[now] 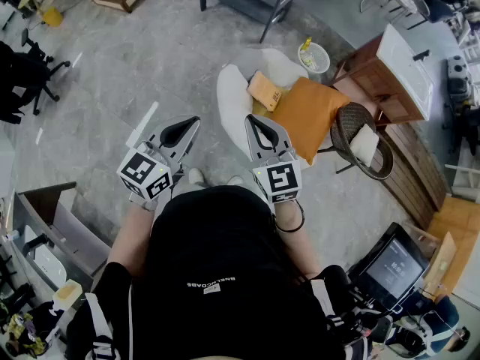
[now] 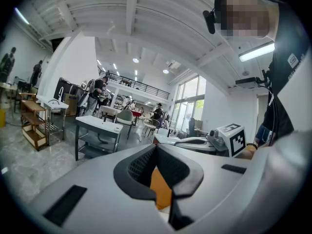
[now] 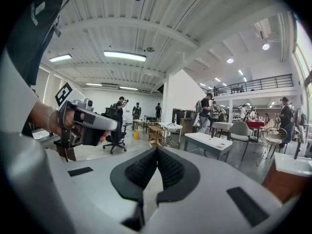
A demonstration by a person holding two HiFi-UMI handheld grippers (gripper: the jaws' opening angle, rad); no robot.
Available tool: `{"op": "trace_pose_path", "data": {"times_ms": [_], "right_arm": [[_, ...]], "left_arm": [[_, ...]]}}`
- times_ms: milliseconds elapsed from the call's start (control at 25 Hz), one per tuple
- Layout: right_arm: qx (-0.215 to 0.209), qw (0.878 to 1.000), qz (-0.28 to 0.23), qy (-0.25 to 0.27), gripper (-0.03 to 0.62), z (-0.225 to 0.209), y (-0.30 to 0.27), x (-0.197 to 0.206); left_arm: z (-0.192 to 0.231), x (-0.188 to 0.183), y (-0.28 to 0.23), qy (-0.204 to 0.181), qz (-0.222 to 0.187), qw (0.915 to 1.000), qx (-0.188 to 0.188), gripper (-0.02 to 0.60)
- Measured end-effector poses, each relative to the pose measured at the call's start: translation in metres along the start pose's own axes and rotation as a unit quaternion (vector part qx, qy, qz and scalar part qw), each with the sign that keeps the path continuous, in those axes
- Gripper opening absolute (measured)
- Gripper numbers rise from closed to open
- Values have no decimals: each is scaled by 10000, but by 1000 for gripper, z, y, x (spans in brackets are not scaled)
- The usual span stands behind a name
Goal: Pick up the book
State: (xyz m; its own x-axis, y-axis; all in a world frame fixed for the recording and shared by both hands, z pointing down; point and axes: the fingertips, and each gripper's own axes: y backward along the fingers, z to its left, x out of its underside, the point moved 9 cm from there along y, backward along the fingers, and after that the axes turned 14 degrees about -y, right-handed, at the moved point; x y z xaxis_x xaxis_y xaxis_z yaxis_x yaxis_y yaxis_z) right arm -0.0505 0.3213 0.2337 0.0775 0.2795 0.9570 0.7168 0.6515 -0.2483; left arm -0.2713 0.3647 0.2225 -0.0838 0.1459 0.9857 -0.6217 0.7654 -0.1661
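Note:
A small tan book [image 1: 265, 90] lies on a white armchair [image 1: 234, 96], against an orange cushion [image 1: 306, 111]. Both grippers are held level in front of the person, short of the chair. In the head view my left gripper [image 1: 193, 121] sits left of the chair and is shut with nothing in it. My right gripper [image 1: 250, 119] reaches over the chair's near edge, below the book, and is also shut and empty. The left gripper view shows its jaws meeting [image 2: 157, 147], with a patch of orange behind the gap. In the right gripper view the jaws [image 3: 157, 150] touch at the tips.
A wicker chair [image 1: 360, 137] with a white cloth stands right of the cushion. Behind it is a wooden cabinet with a white top [image 1: 397, 70], and a small bin [image 1: 313, 57] sits by the armchair. There is a black office chair [image 1: 30, 70] at far left and a monitor [image 1: 390, 268] at lower right. People stand around tables in the hall.

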Motion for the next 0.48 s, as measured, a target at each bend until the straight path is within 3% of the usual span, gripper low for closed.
{"op": "trace_pose_path", "data": {"times_ms": [200,480], "right_arm": [[72,9999,-28,75,25,20,-13,-6],[110,9998,-39,147,25,57,-29,-5]], "left_arm": [[8,-1,13,-452,45,9988,153,14],[29,13,35,-572,108,9983,13,14]]}}
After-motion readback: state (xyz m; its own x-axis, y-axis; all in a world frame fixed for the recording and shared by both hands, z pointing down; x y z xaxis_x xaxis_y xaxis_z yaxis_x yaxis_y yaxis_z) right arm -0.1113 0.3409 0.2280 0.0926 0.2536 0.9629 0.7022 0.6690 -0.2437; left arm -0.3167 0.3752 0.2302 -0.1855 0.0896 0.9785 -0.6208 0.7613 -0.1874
